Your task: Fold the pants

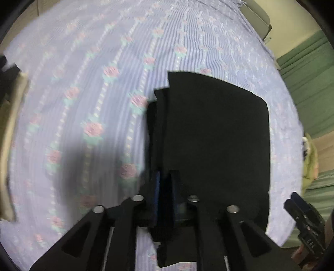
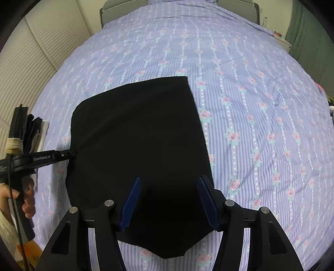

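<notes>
Right wrist view: right gripper (image 2: 169,203) spread wide over folded pants (image 2: 137,150).
Left gripper (image 1: 165,200): blurred, seemingly clamped on pants edge.
Risk: tug drags layers apart across bedsheet (image 2: 250,104).

Dim indoor light, motion-blurred left view, fisheye-warped edges.

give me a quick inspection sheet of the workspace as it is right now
surface: bed sheet, lilac stripes with pink roses, mostly smooth.
job's things: black pants folded into a compact panel, lying flat on the sheet.
clutter: stack of folded clothes at the bed's left edge.
grippers: left gripper has its jaws shut on the pants' left edge; right gripper has its jaws open, over the near part of the pants.
cables: thin black cable beside the left hand.
surroundings: louvered closet doors, headboard, green curtain.
</notes>
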Demonstrator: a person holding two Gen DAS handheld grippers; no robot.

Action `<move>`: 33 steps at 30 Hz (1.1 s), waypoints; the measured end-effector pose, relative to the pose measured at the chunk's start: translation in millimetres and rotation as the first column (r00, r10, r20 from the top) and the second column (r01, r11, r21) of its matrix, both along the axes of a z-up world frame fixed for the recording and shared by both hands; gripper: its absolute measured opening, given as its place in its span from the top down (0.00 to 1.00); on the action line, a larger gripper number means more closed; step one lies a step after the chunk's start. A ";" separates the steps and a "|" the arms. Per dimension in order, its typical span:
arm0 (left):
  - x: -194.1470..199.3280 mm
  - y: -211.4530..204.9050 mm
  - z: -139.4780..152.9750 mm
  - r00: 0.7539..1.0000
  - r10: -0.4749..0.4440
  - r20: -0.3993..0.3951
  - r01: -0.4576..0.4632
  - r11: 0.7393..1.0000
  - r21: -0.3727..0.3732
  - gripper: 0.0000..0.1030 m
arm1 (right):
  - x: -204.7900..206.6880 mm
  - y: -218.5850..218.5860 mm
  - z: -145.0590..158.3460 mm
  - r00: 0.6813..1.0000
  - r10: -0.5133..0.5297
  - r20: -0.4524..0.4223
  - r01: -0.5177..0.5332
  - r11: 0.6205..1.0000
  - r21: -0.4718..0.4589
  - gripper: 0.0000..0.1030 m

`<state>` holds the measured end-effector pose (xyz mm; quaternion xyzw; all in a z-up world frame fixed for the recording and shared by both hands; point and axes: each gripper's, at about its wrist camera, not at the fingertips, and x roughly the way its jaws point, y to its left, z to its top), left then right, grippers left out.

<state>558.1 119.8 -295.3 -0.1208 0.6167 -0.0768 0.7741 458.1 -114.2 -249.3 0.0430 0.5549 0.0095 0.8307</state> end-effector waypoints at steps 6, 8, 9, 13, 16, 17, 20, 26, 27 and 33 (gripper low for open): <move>-1.1 3.5 36.6 0.993 -0.025 0.113 0.023 0.999 0.023 0.33 | -6.4 -20.2 2.4 0.993 -0.115 0.035 0.116 0.993 -0.032 0.30; 9.7 1.8 37.4 0.990 -0.047 0.131 0.047 0.999 0.002 0.30 | -5.7 -25.0 0.8 0.985 -0.166 0.040 0.167 0.985 -0.037 0.29; 18.9 0.2 34.7 0.990 -0.061 0.126 0.063 0.998 -0.011 0.30 | -5.0 -27.4 -0.7 0.980 -0.197 0.039 0.199 0.979 -0.039 0.29; 57.2 4.2 10.1 0.997 -0.021 0.072 0.027 0.996 -0.084 0.30 | 0.2 -34.6 -13.9 0.947 -0.321 0.007 0.321 0.946 -0.034 0.29; 72.1 2.4 -9.3 1.000 -0.013 0.018 0.014 0.994 -0.106 0.30 | 7.9 -25.9 -21.4 0.951 -0.309 0.016 0.309 0.948 -0.070 0.29; 73.5 2.5 -16.1 1.000 -0.004 -0.002 0.004 0.994 -0.106 0.30 | 9.9 -24.5 -22.0 0.953 -0.304 0.019 0.304 0.950 -0.069 0.29; 72.6 5.2 -29.3 1.000 -0.007 -0.021 0.004 0.990 -0.144 0.30 | 12.5 -21.9 -22.4 0.954 -0.298 0.024 0.299 0.951 -0.077 0.29; 72.3 9.1 -45.2 0.999 -0.025 -0.043 0.014 0.969 -0.245 0.30 | 10.5 -15.4 -21.3 0.964 -0.263 0.036 0.266 0.960 -0.084 0.29; 74.1 11.0 -48.7 0.999 -0.024 -0.046 0.011 0.966 -0.258 0.30 | 10.2 -13.7 -21.7 0.965 -0.260 0.033 0.262 0.961 -0.089 0.29; 74.7 15.1 -55.4 0.998 0.015 -0.067 -0.034 0.956 -0.291 0.39 | 12.0 -4.1 -26.0 0.972 -0.233 0.024 0.234 0.968 -0.095 0.29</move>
